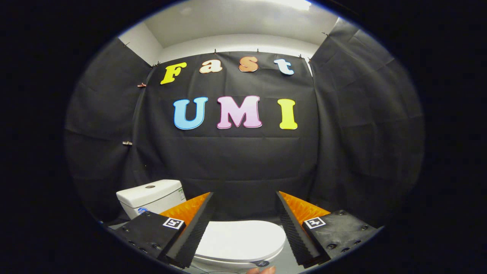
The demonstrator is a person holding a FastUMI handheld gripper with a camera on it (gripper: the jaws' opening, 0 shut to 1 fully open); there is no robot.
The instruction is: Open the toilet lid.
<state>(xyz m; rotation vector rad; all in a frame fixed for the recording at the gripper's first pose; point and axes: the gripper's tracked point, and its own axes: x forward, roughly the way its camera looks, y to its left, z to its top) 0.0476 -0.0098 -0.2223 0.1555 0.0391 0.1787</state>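
So the toilet lid (239, 239) is down flat on the bowl right now, fully closed, a smooth glossy white oval with a rounded front edge and a thin seam under it where it meets the seat. It sits low, between the two fingers and a bit beyond them, with its right-hand curve showing just inside the right finger. There's a small dark tag or sticker (261, 263) on the near rim of the toilet, can't make out what it is. The gripper (244, 196) is spread wide open, fingers well apart and angled outward in a V, nothing pinched between them and neither one touching the lid as far as I can tell; they hover above it. Each finger has a ribbed inner face and a little square black-and-white marker on its body. Behind the left finger is the white tank (150, 197), boxy, with a round flush button (150, 187) on top and a small blue mark on its front face; the left finger covers part of it. Behind everything hangs the black cloth wall (236, 167), creased, pinned along the top with small clips, and above that a bit of plain white wall and ceiling. Right at the near edge under the lid there's a sliver of someone's fingertips (260, 270). Nothing is lying on top of the lid.
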